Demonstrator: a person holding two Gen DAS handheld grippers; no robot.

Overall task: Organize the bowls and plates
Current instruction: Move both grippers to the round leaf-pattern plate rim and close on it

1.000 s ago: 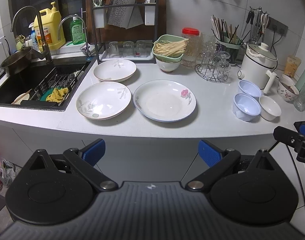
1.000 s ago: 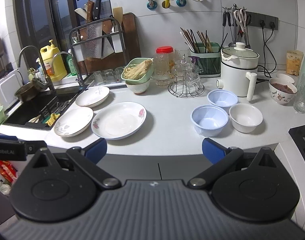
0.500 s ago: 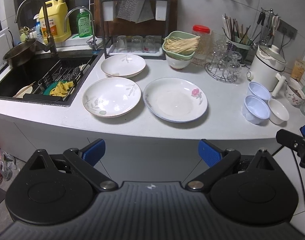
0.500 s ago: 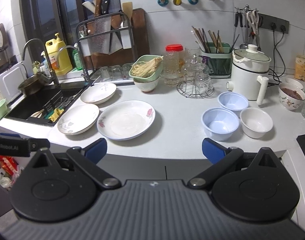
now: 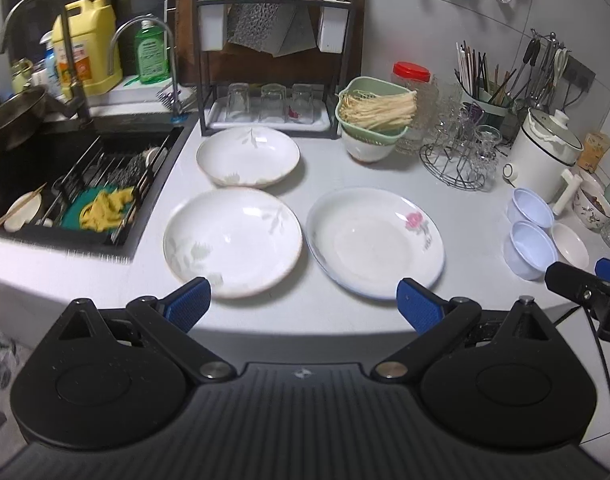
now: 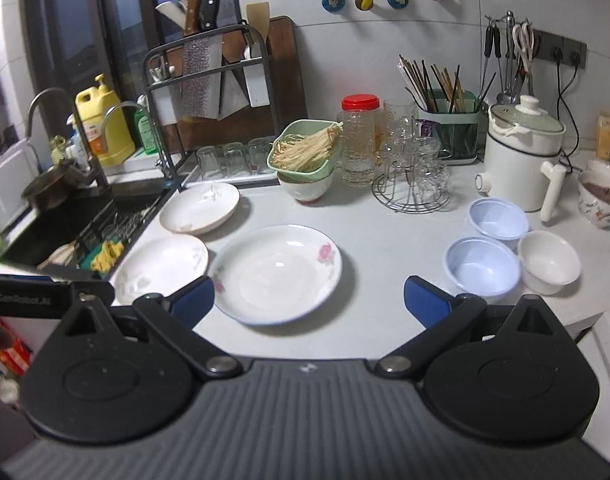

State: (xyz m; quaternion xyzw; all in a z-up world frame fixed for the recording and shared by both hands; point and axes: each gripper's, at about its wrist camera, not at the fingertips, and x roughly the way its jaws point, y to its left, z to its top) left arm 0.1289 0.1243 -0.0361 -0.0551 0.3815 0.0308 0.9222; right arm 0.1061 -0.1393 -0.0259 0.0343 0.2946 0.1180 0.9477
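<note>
The leaf plate (image 5: 233,240) lies flat on the counter, just right of the sink (image 5: 45,184), a second one behind it and the rose plate (image 5: 375,242) beside it. It sits directly ahead of the left gripper (image 5: 303,304), which is spread wide and empty, nearer than the right gripper (image 6: 309,298), equally wide. Only the right view shows the three bowls (image 6: 483,268) unforeshortened.
</note>
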